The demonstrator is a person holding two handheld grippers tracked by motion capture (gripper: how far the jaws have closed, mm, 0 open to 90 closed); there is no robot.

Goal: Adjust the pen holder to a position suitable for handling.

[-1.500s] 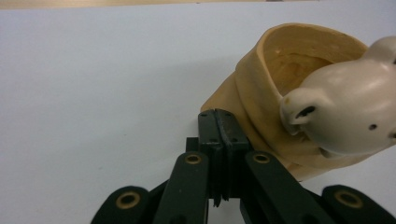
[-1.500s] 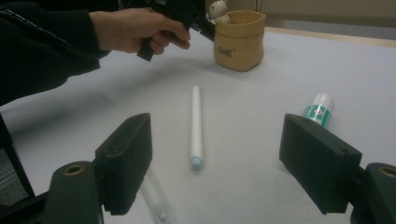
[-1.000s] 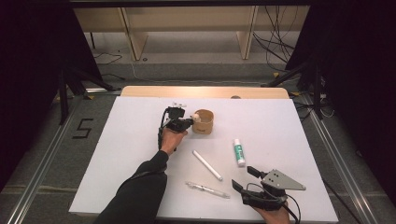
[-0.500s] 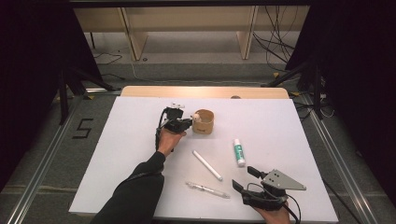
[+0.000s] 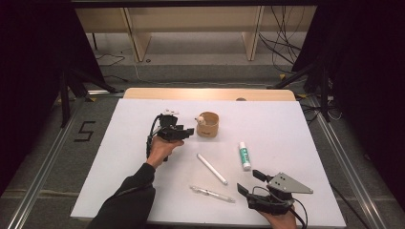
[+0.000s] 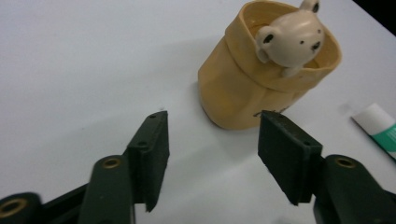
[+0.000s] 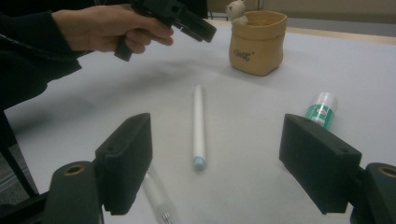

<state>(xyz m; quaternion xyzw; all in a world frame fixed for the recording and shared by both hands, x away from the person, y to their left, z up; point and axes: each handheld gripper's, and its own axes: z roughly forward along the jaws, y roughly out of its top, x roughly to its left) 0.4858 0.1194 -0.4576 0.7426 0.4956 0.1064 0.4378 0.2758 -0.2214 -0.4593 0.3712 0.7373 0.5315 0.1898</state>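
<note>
Tool [image 6: 212,151] jaws apart, bear holder [image 6: 268,65] just ahead, glue stick [image 6: 377,126] at right

Upright tan bear-headed pot [image 6: 261,79]

Glue stick [image 6: 376,127] cut off by right edge of left gripper view. Clear pen [image 7: 158,198] runs under the bottom edge in right gripper view, blurred. Lettering on tan holder [image 7: 256,41] too small to read.
</note>
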